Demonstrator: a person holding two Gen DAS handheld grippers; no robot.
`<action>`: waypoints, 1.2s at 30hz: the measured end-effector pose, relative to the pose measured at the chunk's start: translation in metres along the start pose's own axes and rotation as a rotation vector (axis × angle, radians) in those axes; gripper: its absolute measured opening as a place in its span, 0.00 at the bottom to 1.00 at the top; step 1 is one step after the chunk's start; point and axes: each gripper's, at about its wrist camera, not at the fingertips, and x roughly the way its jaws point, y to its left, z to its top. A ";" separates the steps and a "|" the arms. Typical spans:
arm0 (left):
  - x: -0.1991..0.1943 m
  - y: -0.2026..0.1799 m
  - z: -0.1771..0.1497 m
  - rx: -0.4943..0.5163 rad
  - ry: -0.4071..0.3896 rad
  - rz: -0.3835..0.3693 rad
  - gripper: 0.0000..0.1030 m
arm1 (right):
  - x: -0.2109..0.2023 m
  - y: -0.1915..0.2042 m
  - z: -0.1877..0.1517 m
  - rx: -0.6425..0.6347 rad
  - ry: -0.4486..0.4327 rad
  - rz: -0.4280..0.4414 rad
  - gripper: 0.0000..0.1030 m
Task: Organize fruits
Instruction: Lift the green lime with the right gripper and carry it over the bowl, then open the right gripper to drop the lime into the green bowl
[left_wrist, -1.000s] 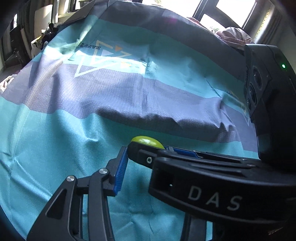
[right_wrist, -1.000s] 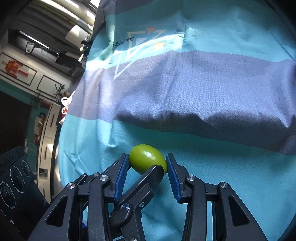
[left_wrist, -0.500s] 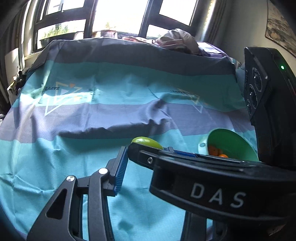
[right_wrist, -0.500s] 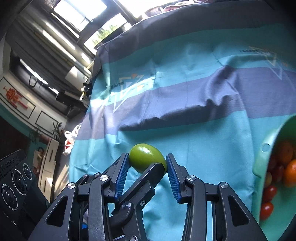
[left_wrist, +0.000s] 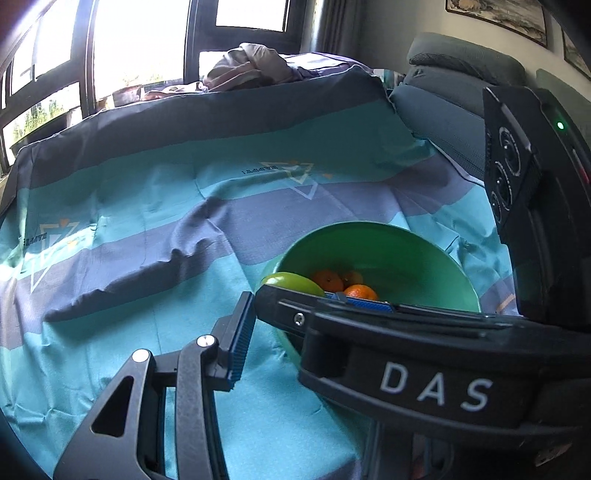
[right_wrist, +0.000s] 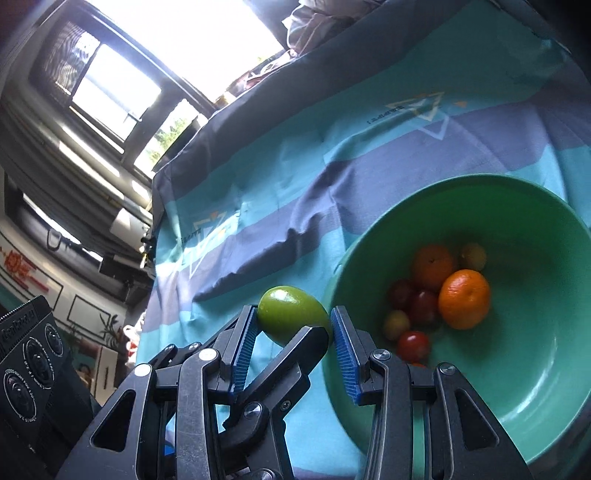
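A green oval fruit (right_wrist: 288, 314) is pinched between the blue pads of my right gripper (right_wrist: 293, 313), which is shut on it just left of a green bowl's rim (right_wrist: 461, 181). The bowl holds mandarins (right_wrist: 463, 299), red cherry tomatoes (right_wrist: 413, 345) and small yellowish fruits. One black finger (right_wrist: 295, 354) of my left gripper crosses under the fruit between the right jaws. In the left wrist view the right gripper's housing (left_wrist: 424, 380) blocks the foreground, and the fruit (left_wrist: 291, 282) peeks over it before the bowl (left_wrist: 406, 258). The left gripper (left_wrist: 293, 308) shows only its left pad (left_wrist: 240, 332), which touches nothing.
A teal and purple striped cloth (left_wrist: 147, 258) with creases covers the table. Bundled clothing (left_wrist: 243, 66) lies at its far edge under the windows. A grey upholstered seat (left_wrist: 443, 96) stands beyond the right corner.
Both grippers swung to the right together, rising slightly and rolling, with the green fruit still pinched. The green bowl came into view and now sits right beside the fruit.
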 end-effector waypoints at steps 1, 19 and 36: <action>0.003 -0.003 0.002 0.005 0.002 -0.010 0.41 | -0.004 -0.005 0.001 0.011 -0.004 -0.001 0.43; 0.042 -0.052 0.011 0.037 0.083 -0.130 0.41 | -0.034 -0.067 0.006 0.165 -0.046 -0.088 0.43; 0.014 -0.049 0.015 0.030 0.062 -0.072 0.60 | -0.077 -0.060 0.004 0.151 -0.199 -0.392 0.47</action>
